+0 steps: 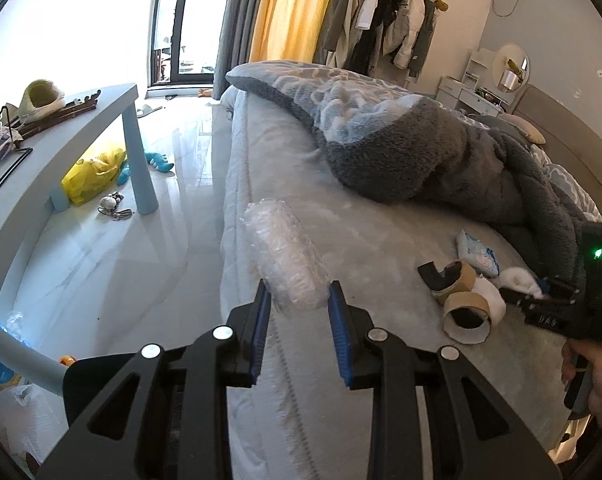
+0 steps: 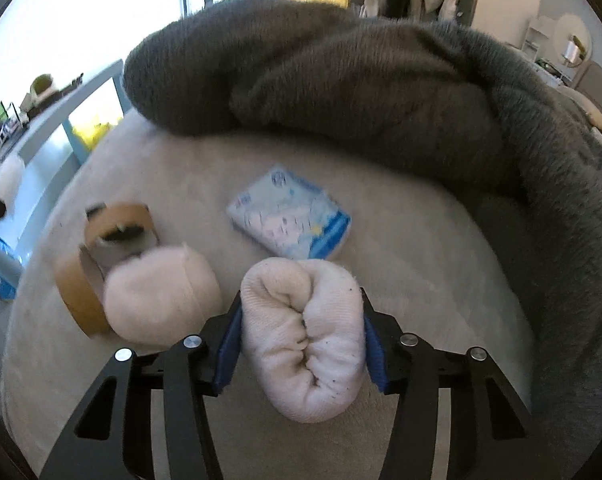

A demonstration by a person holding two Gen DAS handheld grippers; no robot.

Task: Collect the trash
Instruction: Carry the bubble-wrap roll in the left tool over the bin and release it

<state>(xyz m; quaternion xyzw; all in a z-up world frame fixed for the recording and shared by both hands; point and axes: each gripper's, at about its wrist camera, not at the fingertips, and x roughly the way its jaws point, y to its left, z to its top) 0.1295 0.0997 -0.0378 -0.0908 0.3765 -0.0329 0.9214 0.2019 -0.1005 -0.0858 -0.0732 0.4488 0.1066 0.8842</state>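
My left gripper [image 1: 299, 300] is shut on a roll of clear bubble wrap [image 1: 281, 252] and holds it over the bed's near edge. My right gripper [image 2: 301, 312] is shut on a rolled white sock [image 2: 305, 336] just above the grey bed sheet [image 2: 421, 260]. Left of it lie a second white sock roll [image 2: 161, 300] and two empty brown tape cores [image 2: 117, 228], [image 2: 77, 296]. A blue and white tissue pack [image 2: 289, 220] lies just beyond. In the left wrist view the right gripper [image 1: 541, 292] shows at the far right by the tape cores [image 1: 465, 312] and tissue pack [image 1: 477, 252].
A bunched grey fleece blanket [image 1: 441, 152] covers the back of the bed. A light blue table [image 1: 29, 176] with clutter stands to the left. A yellow bag [image 1: 93, 176] and small toys lie on the tiled floor [image 1: 141, 256] under it. Clothes hang at the back.
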